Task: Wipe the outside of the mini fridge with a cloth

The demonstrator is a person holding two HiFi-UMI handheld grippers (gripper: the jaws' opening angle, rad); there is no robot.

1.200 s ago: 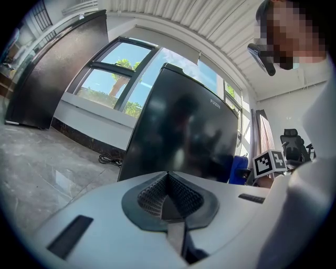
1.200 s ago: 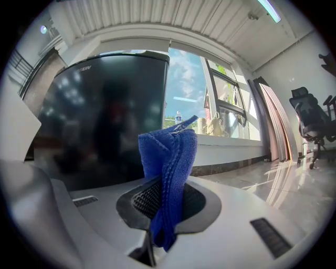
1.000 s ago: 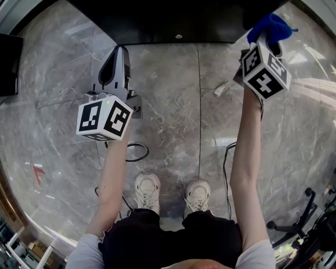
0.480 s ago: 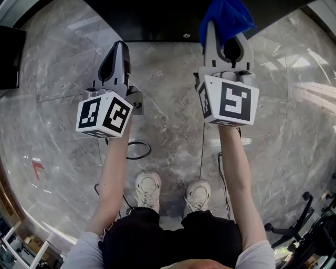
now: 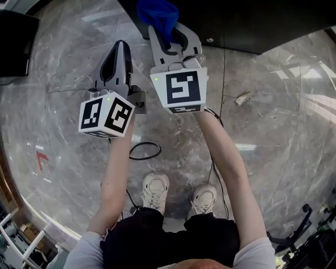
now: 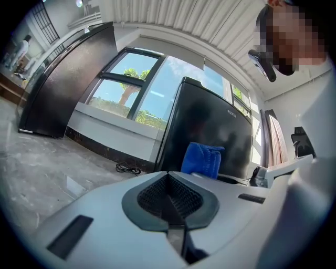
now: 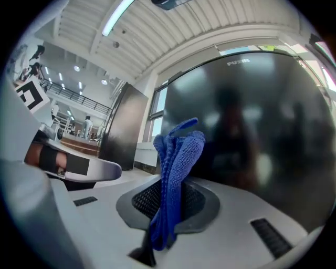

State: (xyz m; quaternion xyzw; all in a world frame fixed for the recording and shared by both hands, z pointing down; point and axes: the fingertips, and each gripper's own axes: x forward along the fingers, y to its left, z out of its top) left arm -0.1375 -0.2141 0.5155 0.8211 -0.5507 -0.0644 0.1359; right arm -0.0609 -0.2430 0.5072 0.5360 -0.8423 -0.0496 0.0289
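- Head view: the right gripper (image 5: 167, 38) lifts a crumpled blue microfibre cloth (image 5: 157, 14) at the glossy black mini fridge (image 5: 252, 23). The left gripper (image 5: 119, 51) hangs just beside it over the grey marble floor (image 5: 273, 131).
- Left gripper view: the jaws are pressed together with nothing between them.
- Right gripper view: the jaws pinch the cloth, which stands upright before the fridge's front.

The floor (image 5: 273, 157) is glossy grey veined marble tile; the black mini fridge (image 5: 262, 26) stands on it at the head view's top; a looped black cable (image 5: 144, 151) lies near the person's white sneakers (image 5: 156, 190) (both planted flat); a small pale scrap (image 5: 242, 98) lies further right.
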